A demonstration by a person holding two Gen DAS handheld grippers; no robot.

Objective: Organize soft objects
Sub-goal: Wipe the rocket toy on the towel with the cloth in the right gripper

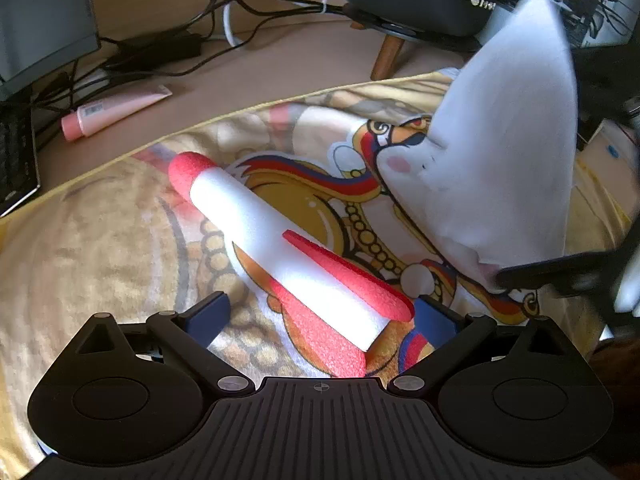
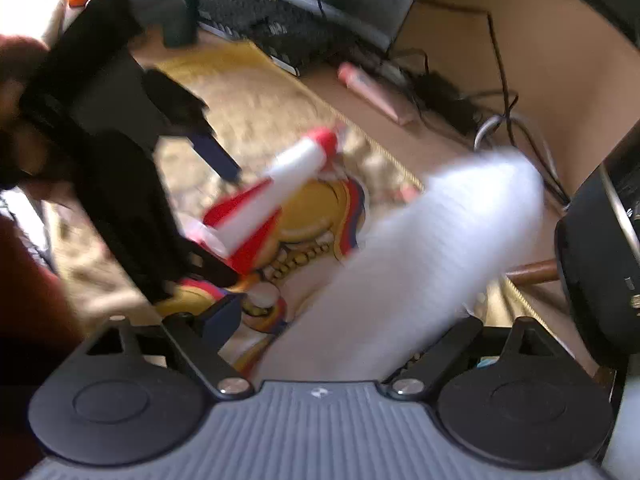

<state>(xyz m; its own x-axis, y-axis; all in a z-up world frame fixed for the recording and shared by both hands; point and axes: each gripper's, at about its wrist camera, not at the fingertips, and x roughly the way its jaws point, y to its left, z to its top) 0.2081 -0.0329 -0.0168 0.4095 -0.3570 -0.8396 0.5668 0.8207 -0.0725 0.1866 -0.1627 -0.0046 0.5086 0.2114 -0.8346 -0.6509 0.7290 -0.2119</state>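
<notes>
From the left wrist, the left gripper (image 1: 320,312) is spreading wide around the foam rocket (image 1: 280,248) lying on the patterned blanket (image 1: 100,240); it looks light and squashy, best pinched mid-body. From the right wrist, blurred, the right gripper (image 2: 340,332) is holding a white plush (image 2: 432,248) aloft, its closure unclear.

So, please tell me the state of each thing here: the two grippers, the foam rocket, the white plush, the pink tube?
left gripper: open, fingers on either side of the rocket's tail, not closed
right gripper: shut on the white plush
foam rocket: lying flat on the printed blanket
white plush: lifted, blurred
pink tube: lying on the desk, capped
</notes>
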